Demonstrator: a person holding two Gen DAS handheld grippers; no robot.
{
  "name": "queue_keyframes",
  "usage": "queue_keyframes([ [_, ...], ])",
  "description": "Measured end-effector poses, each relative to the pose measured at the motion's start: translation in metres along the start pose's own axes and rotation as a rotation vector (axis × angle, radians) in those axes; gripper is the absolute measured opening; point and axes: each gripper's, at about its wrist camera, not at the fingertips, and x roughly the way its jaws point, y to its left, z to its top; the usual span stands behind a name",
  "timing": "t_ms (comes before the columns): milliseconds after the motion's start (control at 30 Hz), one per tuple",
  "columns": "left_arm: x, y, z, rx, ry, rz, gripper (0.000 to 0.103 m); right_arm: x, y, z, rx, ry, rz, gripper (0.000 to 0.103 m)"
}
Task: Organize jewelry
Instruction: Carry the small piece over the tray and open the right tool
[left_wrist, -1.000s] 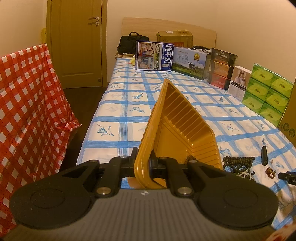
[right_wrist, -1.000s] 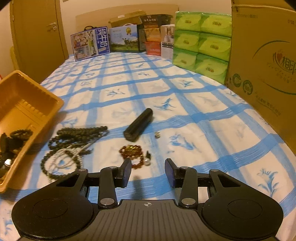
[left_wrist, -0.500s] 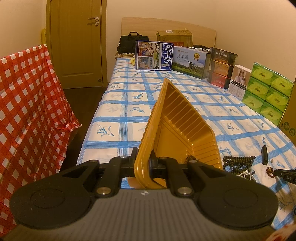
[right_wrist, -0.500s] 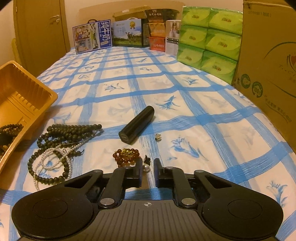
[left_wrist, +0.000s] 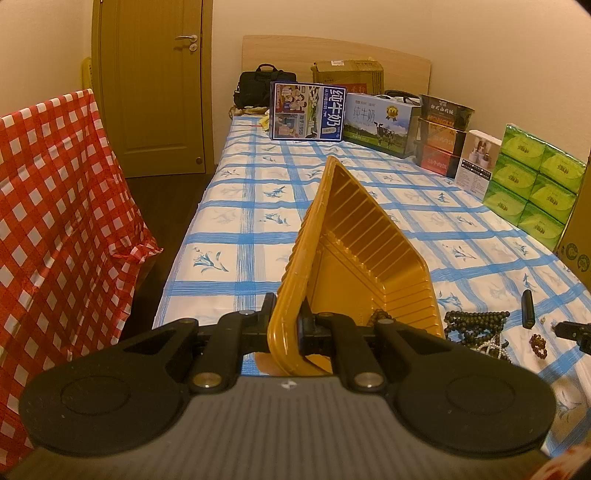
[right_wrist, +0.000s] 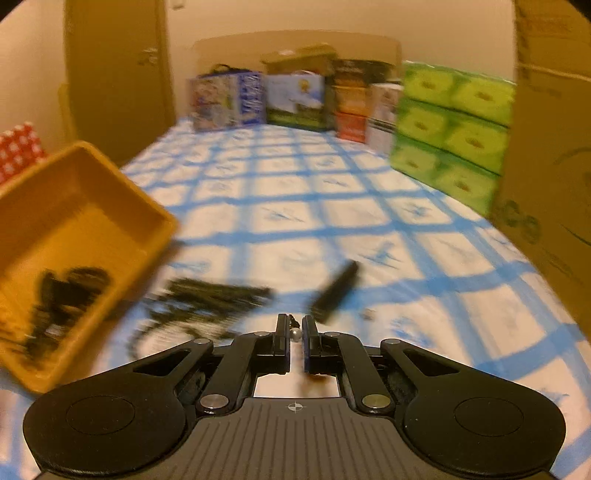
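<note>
left claw (left_wrist: 286, 328) pinches the ribbed yellow plastic tray (left_wrist: 354, 258); right claw (right_wrist: 294, 332) pinches a small silver bead (right_wrist: 295, 333).

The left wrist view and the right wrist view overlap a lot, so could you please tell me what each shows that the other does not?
Only the left wrist view shows the left gripper clamped on the yellow tray's rim and the amber bead bracelet on the cloth. Only the right wrist view, which is blurred, shows the right gripper nearly closed around a small pearl-like bead. Both show the tray, the dark bead necklace and the black cylinder.
</note>
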Motion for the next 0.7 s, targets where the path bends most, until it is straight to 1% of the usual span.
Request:
queue_keyframes([
  [200,0.000,0.001,0.001,-0.003,0.000,-0.002,0.009,-0.005,0.060,0.013,-0.036,-0.006,0.197,0.006],
  [367,-0.001,0.001,0.001,-0.004,-0.001,-0.003,0.009,0.002,0.109,0.019,-0.082,0.006,0.322,0.006],
  [533,-0.001,0.001,0.001,-0.005,-0.001,-0.002,0.009,0.010,0.147,0.020,-0.142,0.018,0.405,0.006],
  [700,-0.001,0.001,0.001,-0.004,0.000,-0.003,0.009,0.025,0.165,0.016,-0.156,0.054,0.444,0.006],
])
